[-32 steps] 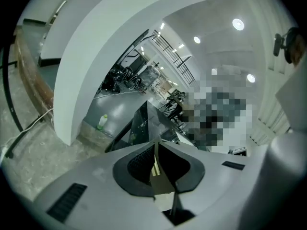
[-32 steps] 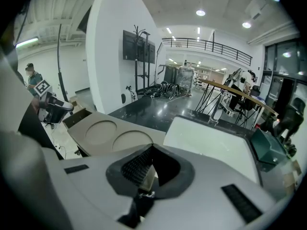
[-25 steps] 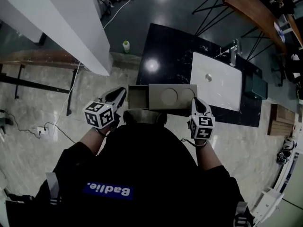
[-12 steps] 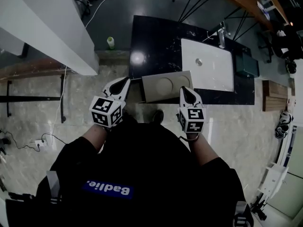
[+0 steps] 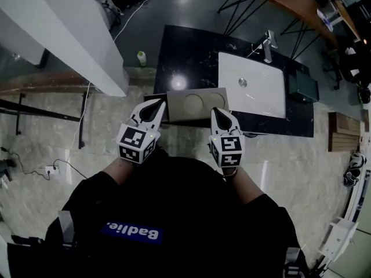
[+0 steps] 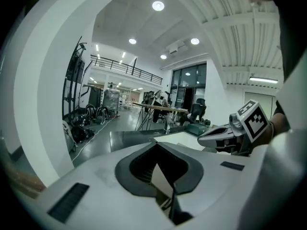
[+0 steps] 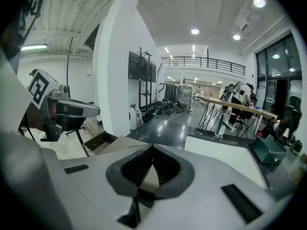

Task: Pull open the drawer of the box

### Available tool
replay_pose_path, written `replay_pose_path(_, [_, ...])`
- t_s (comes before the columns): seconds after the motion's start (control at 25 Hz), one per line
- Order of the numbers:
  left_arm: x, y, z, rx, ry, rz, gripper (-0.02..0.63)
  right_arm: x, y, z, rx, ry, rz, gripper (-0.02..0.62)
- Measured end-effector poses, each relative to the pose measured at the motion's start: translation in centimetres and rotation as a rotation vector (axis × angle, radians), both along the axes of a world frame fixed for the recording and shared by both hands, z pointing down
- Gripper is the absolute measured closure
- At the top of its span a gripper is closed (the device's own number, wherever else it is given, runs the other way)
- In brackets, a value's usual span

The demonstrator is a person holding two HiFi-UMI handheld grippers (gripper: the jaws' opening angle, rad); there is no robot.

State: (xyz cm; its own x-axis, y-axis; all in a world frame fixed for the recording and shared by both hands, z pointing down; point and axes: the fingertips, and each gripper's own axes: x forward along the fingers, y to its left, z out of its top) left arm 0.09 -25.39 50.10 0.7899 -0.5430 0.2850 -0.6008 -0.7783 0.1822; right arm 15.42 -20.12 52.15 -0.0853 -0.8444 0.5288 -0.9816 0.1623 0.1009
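Observation:
The tan box [image 5: 197,103], with two round recesses on its top, stands at the near edge of a black counter [image 5: 191,51]. Its drawer [image 7: 98,142] sticks out at the left end and shows as an open, empty tray in the right gripper view. My left gripper [image 5: 159,104] hovers over that drawer end, shut, with nothing between its pads [image 6: 144,164]. My right gripper [image 5: 215,111] is at the box's near right corner, its jaws also together and holding nothing. Each gripper shows in the other's view: the right gripper [image 6: 220,135] and the left gripper [image 7: 72,110].
A white sink basin [image 5: 252,86] with a faucet [image 5: 268,42] is set into the counter right of the box. A small bottle [image 5: 141,58] stands on the floor by a white pillar [image 5: 69,33]. A wooden table [image 5: 290,2] stands at the far right.
Both grippers have drawn closer together in front of the box. The left gripper has come away from the drawer's left side and its jaws have closed. The head view has shifted.

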Motion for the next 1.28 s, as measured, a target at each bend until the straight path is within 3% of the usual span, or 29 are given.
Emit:
replay_pose_path(0.4, [7.3,9.8,-3.2,0.097,-0.085,-0.044,0.604,2.1,7.2,-2.8,0.086,-0.167,-0.145,0.597])
replay_pose_path(0.68, [10.0,16.6,-5.2,0.142,-0.122,-0.053,0.604,1.7,11.7,-4.1,0.117,-0.262,-0.232,0.597])
replay_pose_path(1.04, [9.3,20.3,-7.1,0.250,-0.089,0.005,0.604,-1.7,14.9,-8.3,0.262,-0.183,-0.248,0.597])
replay_pose_path(1.28, [4.0,21.5,-8.5,0.327,-0.077,-0.001,0.604,-6.7,16.9,-9.1,0.282,-0.181,-0.188,0.597])
